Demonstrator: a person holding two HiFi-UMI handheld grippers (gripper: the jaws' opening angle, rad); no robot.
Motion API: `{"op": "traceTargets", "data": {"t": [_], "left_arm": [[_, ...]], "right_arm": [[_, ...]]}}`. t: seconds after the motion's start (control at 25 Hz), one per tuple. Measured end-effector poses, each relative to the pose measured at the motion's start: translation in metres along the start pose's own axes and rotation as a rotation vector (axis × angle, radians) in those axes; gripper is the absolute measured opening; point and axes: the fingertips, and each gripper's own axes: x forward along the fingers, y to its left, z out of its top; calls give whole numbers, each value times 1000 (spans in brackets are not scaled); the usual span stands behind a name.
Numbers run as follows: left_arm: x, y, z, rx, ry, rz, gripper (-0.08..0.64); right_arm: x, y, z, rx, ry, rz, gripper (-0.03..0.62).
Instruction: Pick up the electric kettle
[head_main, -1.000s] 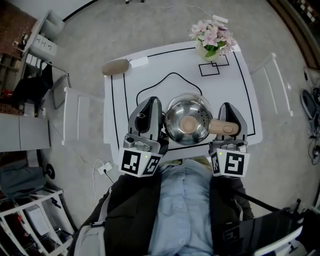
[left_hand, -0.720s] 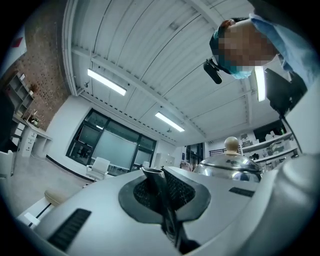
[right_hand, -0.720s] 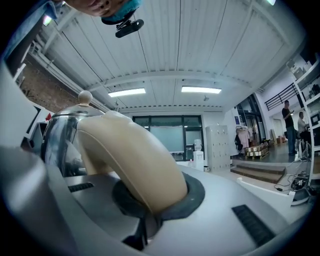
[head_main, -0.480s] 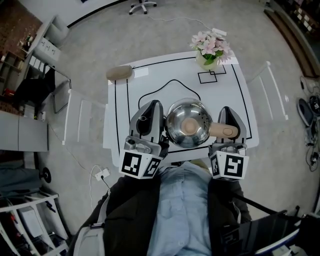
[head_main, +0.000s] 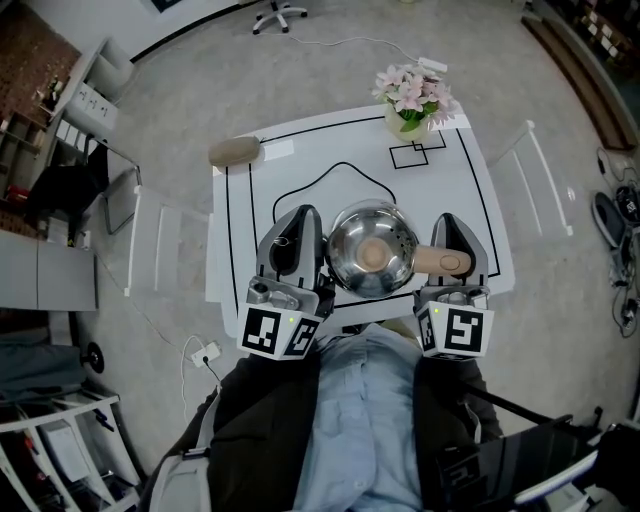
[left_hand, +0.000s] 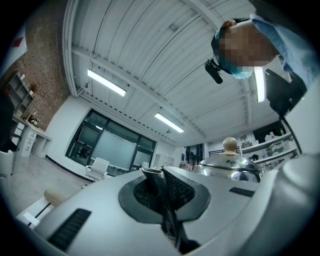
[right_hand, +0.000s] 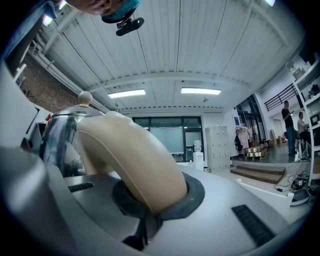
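The electric kettle is a shiny steel pot with a beige lid knob and a beige handle. It hangs between my two grippers, over the near edge of the white table. My left gripper is shut on a thin dark part on the kettle's left side, which looks like the spout. In the left gripper view the domed lid shows at right. My right gripper is shut on the beige handle, and the steel body shows to the left of it.
A vase of pink flowers stands at the table's far right corner. A beige oval object lies at its far left. White chairs stand left and right of the table. A power strip lies on the floor.
Both grips on the kettle are the same. Only the head view has drifted a little over the table.
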Motion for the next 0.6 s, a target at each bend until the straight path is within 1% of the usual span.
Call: {"op": "traceTargets", "data": {"t": [0.6], "left_arm": [[3,-2,1,3,-1,-7,6]], "right_arm": [[0,-3,0,-8,-3,0,17]]}}
